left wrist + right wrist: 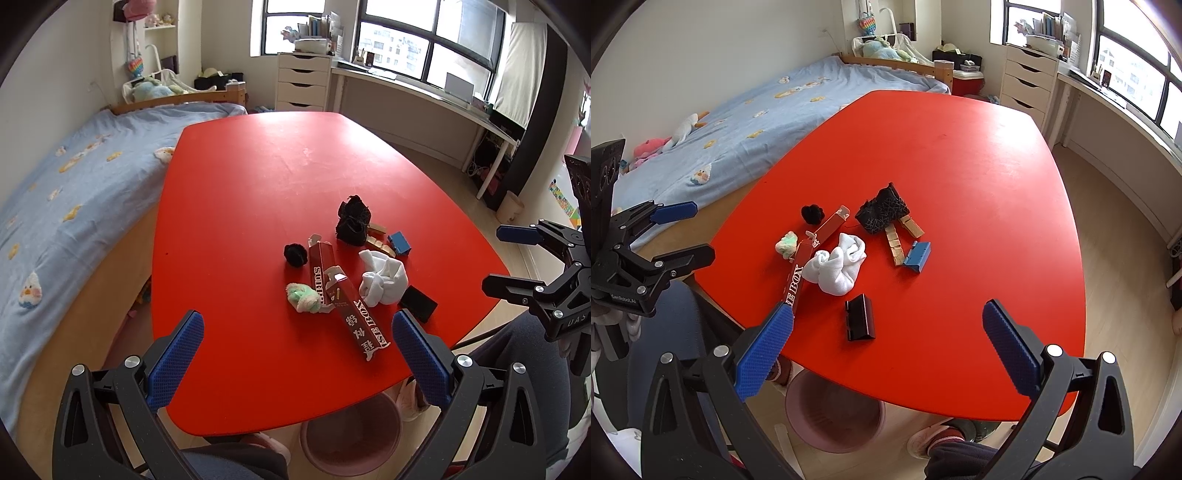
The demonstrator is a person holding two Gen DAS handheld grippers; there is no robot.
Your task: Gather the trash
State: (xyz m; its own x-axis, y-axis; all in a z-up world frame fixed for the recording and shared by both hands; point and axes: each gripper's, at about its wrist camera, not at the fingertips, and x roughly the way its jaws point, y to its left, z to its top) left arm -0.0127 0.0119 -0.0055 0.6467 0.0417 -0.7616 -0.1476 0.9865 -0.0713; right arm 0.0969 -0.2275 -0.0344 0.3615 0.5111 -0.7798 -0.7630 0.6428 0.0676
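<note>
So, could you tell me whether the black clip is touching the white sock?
Apart: the right wrist view shows bare red table between the black clip and the white sock.

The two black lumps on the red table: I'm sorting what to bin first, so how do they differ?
The black ball is small, round and fuzzy; the black mesh bundle is bigger, angular and netted. The ball sits alone beside the red box; the bundle lies against the wooden blocks. Both are black, and neither is gripped.

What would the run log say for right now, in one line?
left tongs: open, empty | right tongs: open, empty | red table: two red boxes, white socks, black clip | pink bin: under table edge
</note>
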